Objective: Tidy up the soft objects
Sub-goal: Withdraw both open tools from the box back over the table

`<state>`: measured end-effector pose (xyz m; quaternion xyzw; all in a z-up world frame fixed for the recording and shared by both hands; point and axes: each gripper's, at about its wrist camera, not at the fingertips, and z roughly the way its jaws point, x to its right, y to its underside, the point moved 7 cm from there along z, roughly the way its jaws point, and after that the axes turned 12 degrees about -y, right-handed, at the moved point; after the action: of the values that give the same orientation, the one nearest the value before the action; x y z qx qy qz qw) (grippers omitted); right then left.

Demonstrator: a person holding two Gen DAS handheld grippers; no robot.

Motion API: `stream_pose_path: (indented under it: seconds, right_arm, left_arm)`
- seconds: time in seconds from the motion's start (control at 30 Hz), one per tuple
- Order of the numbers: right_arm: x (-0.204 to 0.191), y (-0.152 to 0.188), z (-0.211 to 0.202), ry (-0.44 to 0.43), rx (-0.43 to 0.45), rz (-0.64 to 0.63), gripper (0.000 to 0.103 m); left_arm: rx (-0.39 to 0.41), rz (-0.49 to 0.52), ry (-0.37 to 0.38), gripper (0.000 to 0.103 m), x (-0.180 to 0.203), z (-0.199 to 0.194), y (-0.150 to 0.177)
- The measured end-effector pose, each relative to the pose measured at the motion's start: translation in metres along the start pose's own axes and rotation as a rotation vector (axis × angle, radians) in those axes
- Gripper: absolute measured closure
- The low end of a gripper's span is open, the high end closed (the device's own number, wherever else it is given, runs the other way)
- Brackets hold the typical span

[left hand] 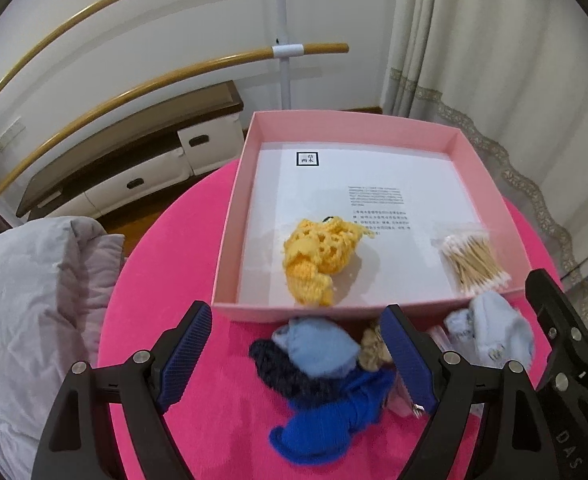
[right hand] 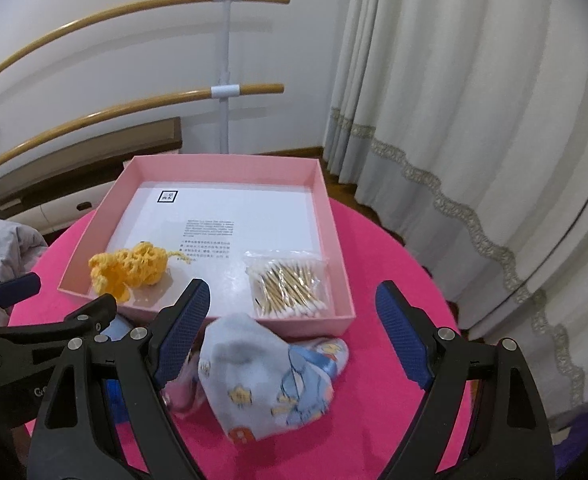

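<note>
Grippers, left (left hand: pixel 294 344) and right (right hand: pixel 292 328), both wide and empty above socks (right hand: pixel 254 380); pink box (right hand: pixel 94 240) holds yellow knit (right hand: pixel 130 268), cotton swabs (right hand: pixel 288 284).

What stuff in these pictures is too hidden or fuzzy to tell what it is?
- Small print on the white sheet in the pink box: too small, both views.
- Tan fuzzy thing: left wrist view, half hidden behind a finger of the left gripper.
- Pinkish item: right wrist view, blurred, tucked under the patterned light blue sock and behind the right gripper.
- Blue knit piece: left wrist view, blurred.
</note>
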<state>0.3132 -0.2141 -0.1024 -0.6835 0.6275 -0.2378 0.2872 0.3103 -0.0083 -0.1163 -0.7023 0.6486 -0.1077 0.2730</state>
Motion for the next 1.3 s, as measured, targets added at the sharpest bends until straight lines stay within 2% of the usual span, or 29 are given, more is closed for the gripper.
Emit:
stream_pose_path:
  seconds: [0.3,0.57,0.77,0.93,1.07,1.3]
  right_arm:
    - [-0.002,0.018,-0.052,0.008,0.062,0.018,0.020]
    - [0.001,0.035,-0.106,0.019,0.147,0.042,0.020]
    - [0.002,0.042,-0.142,0.061,0.210,0.024,0.020]
    - [0.009,0.046,-0.163,0.090,0.254,0.043,0.019]
    - [0.015,0.046,-0.176,0.115,0.294,0.060,0.010]
    - [0.017,0.048,-0.185,0.108,0.317,0.064,0.010]
  left_arm:
    - [0.088,-0.031,-0.035,0.020,-0.013,-0.068,0.033]
    - [0.199,-0.042,-0.028,0.020,-0.019,-0.135,0.062]
    - [0.277,-0.046,-0.016,0.019,-0.019,-0.181,0.087]
    - [0.316,-0.037,0.030,0.019,-0.020,-0.210,0.103]
    - [0.344,-0.047,0.037,0.019,-0.028,-0.226,0.110]
    - [0.364,-0.048,0.024,0.019,-0.031,-0.238,0.114]
